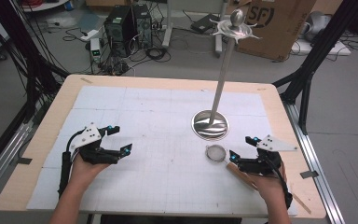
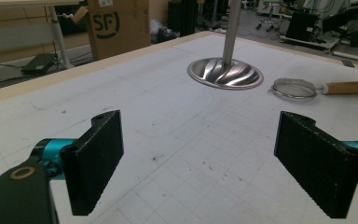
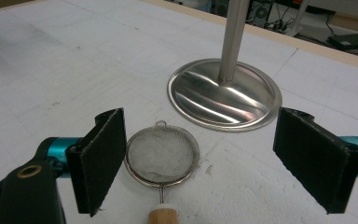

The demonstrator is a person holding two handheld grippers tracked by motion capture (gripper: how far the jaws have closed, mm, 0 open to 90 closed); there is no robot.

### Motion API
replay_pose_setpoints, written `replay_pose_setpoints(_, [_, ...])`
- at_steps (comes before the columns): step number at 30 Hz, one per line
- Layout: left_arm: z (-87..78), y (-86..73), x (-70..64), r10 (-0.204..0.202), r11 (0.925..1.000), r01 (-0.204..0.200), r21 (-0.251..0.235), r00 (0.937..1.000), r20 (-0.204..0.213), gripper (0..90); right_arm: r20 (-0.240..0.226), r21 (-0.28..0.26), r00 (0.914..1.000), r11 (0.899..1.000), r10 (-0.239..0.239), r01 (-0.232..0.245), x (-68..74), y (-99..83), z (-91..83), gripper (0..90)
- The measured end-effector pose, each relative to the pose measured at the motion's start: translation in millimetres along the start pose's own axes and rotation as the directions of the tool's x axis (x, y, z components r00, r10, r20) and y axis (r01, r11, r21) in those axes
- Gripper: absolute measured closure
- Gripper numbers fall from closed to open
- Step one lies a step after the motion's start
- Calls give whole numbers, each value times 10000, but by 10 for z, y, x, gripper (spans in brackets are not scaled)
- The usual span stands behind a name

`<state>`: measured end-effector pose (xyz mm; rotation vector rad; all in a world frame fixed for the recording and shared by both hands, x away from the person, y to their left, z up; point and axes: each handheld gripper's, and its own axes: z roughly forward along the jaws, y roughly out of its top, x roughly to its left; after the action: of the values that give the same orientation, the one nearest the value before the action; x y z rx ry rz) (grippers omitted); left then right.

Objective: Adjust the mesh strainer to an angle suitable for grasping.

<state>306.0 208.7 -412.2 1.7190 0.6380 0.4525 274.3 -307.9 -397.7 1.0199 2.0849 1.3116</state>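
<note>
- Right gripper (image 1: 237, 148) seen at lower right of the high view, held in a hand (image 1: 269, 183), jaws wide apart and holding nothing.
- Small mesh strainer (image 1: 216, 152) lying flat on the white gridded mat (image 1: 144, 107), just left of the right gripper's jaw tips in the high view, not touched by them.
- In the right gripper view, strainer bowl (image 3: 162, 154) sitting low in the frame between the two black jaws, much closer to the left jaw, with open mat between it and the right jaw.
- Wooden handle (image 3: 162, 216) of the strainer pointing to the bottom edge of that view; in the high view, running from the bowl toward lower right, under the right gripper.
- Steel stand (image 1: 210, 124) with round base resting just above the strainer in the high view, near but apart; thin pole rising to a disc-shaped top with a knob at upper centre of the frame.
- Left gripper (image 1: 120, 139) at lower left of the high view, in the other hand (image 1: 86, 169), jaws also spread wide, nothing between them.
- In the left gripper view, strainer (image 2: 292, 88) and stand base (image 2: 225, 73) at upper right of the frame, well apart from the two jaws at the bottom.
- Cardboard box (image 1: 275, 21) on the floor beyond the table (image 1: 279, 112), at upper right of the high view.
</note>
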Motion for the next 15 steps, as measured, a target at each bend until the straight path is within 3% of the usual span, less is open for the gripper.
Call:
replay_pose_setpoints(6, [2,5,-4,-15,10000,15,-26,10000,-10,161,-25,167,10000,9998,58,-58,-19,-20,-4,165])
replay_pose_setpoints(15, [25,7,-21,52,10000,-52,49,10000,39,162,-189,835,9993,9959,-320,335,13,-26,3,220])
